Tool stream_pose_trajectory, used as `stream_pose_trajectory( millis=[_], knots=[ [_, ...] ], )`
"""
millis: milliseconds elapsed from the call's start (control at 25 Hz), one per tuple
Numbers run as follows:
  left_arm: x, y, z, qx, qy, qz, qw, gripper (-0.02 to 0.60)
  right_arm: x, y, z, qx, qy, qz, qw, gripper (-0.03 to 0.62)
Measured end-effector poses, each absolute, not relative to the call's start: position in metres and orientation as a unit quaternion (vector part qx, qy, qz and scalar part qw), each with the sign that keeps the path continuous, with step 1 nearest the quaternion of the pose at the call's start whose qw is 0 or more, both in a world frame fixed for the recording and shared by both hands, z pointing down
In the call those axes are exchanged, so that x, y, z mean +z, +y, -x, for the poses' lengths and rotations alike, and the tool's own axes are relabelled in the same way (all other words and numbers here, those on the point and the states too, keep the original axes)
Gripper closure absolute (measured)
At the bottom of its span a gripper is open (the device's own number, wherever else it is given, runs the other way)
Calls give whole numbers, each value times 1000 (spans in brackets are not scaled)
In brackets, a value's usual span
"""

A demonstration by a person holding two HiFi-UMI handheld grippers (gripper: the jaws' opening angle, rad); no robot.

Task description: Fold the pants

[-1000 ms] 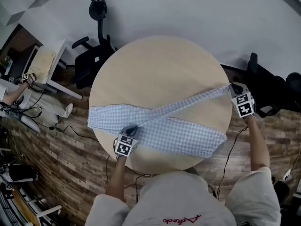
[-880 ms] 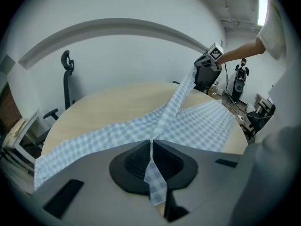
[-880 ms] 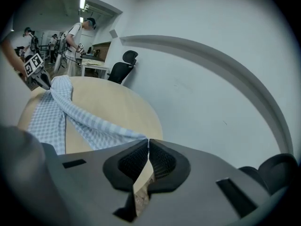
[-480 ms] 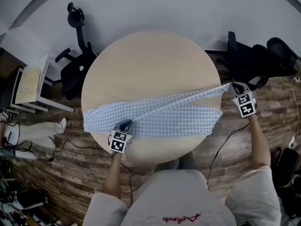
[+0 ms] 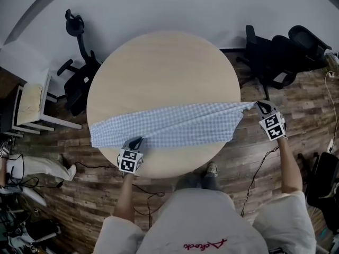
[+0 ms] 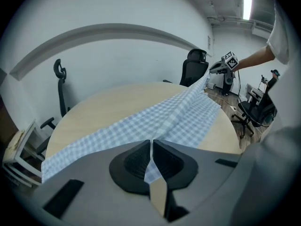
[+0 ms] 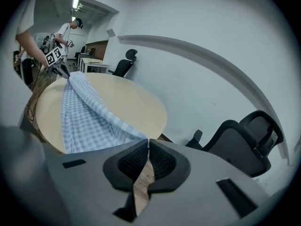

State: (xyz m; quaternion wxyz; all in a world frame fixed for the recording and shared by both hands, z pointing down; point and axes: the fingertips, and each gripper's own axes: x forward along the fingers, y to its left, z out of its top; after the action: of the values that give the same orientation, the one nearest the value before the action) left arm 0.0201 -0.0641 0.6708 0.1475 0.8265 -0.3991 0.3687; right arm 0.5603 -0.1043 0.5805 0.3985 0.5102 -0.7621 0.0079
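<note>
Table [image 5: 164, 62]: only gripper views show fingers [image 6: 136, 161] pinching pants [image 5: 175, 123].

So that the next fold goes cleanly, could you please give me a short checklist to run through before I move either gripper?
1. Left gripper grips the pants: ok, checked cloth sits between its closed fingers.
2. Right gripper grips the pants: ok, the cloth runs right into the tips of its closed fingers.
3. Pants taut between the two grippers: ok, they run in one straight band.
4. All of the pants on the table: not ok, the right end is held in the air past the rim.
5. Legs lined up edge to edge: cannot tell.
</note>
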Motion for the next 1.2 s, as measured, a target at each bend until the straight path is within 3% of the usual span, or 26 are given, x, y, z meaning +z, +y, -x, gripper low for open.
stream_pose_trajectory(
  millis=[480,880,1200],
  knots=[
    [714,-25,-21,398,-401,-801,196,535,655,-20,-552,61,-775,-460,429,560],
    [716,-11,-20,397,-424,-789,202,534,735,42,-564,99,-749,-410,511,559],
    [697,-9,-29,367,-456,-788,189,534,716,18,-559,106,-768,-431,462,556]
  ],
)
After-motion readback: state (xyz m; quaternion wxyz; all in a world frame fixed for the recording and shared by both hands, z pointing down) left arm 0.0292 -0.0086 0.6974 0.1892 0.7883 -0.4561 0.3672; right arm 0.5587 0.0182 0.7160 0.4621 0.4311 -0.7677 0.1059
